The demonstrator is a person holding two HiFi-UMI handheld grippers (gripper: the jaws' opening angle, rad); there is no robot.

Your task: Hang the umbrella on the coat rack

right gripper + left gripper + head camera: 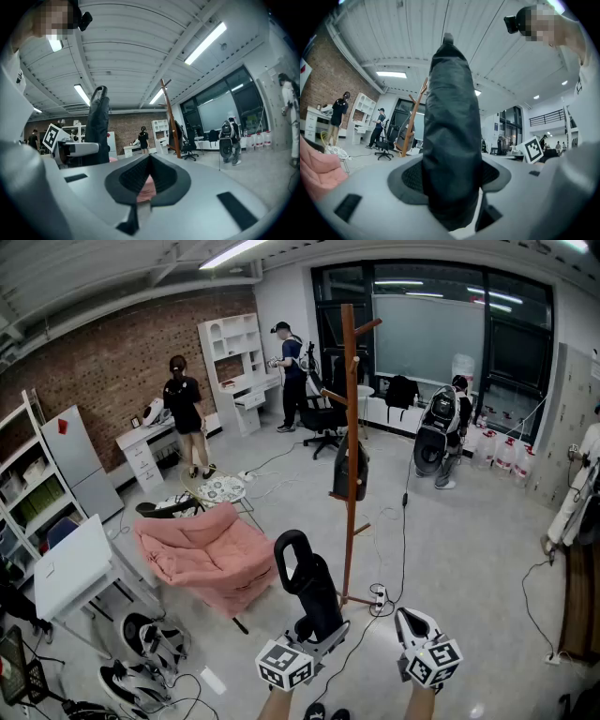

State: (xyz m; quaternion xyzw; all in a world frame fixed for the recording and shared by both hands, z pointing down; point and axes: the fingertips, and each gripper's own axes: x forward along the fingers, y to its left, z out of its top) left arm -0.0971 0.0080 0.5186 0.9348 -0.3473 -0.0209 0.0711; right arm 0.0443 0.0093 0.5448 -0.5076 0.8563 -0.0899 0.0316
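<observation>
A black folded umbrella (311, 589) with a loop handle on top stands upright in my left gripper (319, 629), which is shut on its lower part. In the left gripper view the umbrella (452, 140) fills the middle, squeezed between the pads of the left gripper (452, 190). The wooden coat rack (352, 446) rises just beyond it, a dark bag hanging on its far side. My right gripper (413, 624) is to the right, level, shut and holding nothing. The right gripper view shows the right gripper (149, 176) with pads meeting, the umbrella (97, 126) to its left and the coat rack (169, 122) far ahead.
A pink soft chair (211, 554) sits left of the rack's base. A white table (70, 568) and cables lie further left. A power strip (379, 598) rests by the rack's foot. Several people stand at the back, near an office chair (323, 418).
</observation>
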